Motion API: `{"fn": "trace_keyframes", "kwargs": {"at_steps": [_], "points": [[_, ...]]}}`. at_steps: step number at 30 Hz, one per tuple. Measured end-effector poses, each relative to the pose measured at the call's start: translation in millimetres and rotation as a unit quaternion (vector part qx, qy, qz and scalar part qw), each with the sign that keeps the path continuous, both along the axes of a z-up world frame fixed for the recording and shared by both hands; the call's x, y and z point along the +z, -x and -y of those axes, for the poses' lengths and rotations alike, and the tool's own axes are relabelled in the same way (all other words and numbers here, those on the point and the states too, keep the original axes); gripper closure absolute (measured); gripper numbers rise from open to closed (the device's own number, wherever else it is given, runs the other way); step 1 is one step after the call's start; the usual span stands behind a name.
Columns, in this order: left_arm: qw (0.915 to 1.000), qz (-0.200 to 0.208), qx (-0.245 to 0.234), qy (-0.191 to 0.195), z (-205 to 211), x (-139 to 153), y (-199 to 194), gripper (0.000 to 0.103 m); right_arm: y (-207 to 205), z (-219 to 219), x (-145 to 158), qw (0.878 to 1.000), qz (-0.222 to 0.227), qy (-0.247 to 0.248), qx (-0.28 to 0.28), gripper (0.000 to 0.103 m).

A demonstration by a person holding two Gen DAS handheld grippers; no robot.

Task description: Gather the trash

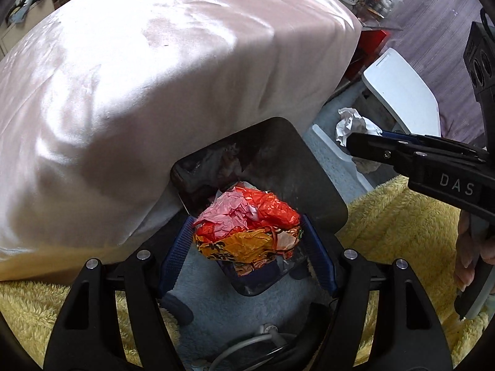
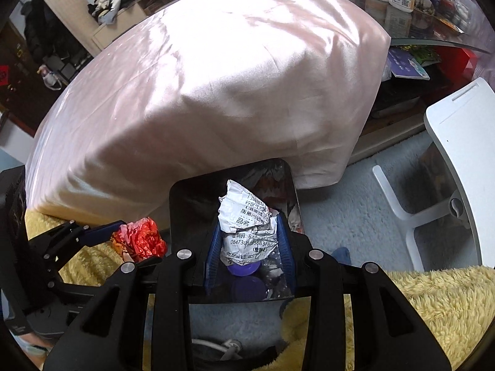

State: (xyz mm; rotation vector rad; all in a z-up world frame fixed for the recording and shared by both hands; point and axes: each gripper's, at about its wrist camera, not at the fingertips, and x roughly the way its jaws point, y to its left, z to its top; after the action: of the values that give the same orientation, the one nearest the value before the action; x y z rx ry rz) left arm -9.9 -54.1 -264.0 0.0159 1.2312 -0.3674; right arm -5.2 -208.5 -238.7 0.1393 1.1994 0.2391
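Trash fills both of my claws right now. My left claw (image 1: 247, 238) squeezes a crumpled orange and pink wrapper (image 1: 247, 222), low in the middle of the left view. The same wrapper shows as a red ball in the lower left of the right view. My right claw (image 2: 249, 244) pinches a crumpled white paper (image 2: 244, 225) with black printed words, in the lower middle of the right view. In the left view that paper shows as a white wad at the right edge.

Both claws hang just over a dark bin (image 2: 185, 198) that sits on the pale blue rug (image 2: 340, 216), right beside the big pink pillow (image 2: 201, 92). The bin's open top fills the middle of both views. Inside it I can see some silvery scraps and a purple lid (image 2: 244, 268). A fluffy yellow blanket (image 2: 433, 303) lies along the bottom corners, and a white stool (image 2: 458, 160) stands at the right side.

I think I am at the drop step: both pieces are picked up and they only need to fall in. Next I should open each claw wide, with the trash right over the hole. The wrapper looks light and puffy, so it may stick to the blue pads (image 1: 174, 253) or drift out onto the blanket. I should go low before letting go.
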Motion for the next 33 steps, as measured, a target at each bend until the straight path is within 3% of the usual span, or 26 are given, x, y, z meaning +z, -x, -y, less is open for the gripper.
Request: {"fn": "trace_keyframes", "kwargs": {"at_steps": [4, 10, 15, 22, 26, 33], "points": [[1.0, -0.004, 0.006, 0.004, -2.1, 0.0, -2.3, 0.025, -6.7, 0.7, -0.3, 1.0, -0.002, -0.008, -0.007, 0.04], [0.9998, 0.017, 0.014, -0.003, -10.1, 17.0, -1.7, 0.014, -13.4, 7.4, 13.5, 0.999, 0.015, -0.017, -0.026, 0.025], [0.9983, 0.051, 0.03, -0.004, -24.3, 46.5, -0.4, 0.008, -8.5, 17.9, 39.5, 0.997, 0.055, -0.009, -0.044, 0.003], [0.9887, 0.134, 0.062, -0.023, -46.2, 116.7, 2.7, 0.008, 9.5, 27.1, 93.2, 0.987, 0.137, 0.035, -0.072, 0.003], [0.9781, 0.187, 0.089, -0.024, -62.8, 160.5, 10.9, 0.008, 20.9, 30.6, 133.3, 0.972, 0.2, 0.08, -0.094, 0.003], [0.9588, 0.248, 0.138, -0.007, -85.2, 214.8, 23.0, 0.008, 46.1, 35.1, 197.4, 0.944, 0.299, 0.086, -0.109, 0.003]]}}
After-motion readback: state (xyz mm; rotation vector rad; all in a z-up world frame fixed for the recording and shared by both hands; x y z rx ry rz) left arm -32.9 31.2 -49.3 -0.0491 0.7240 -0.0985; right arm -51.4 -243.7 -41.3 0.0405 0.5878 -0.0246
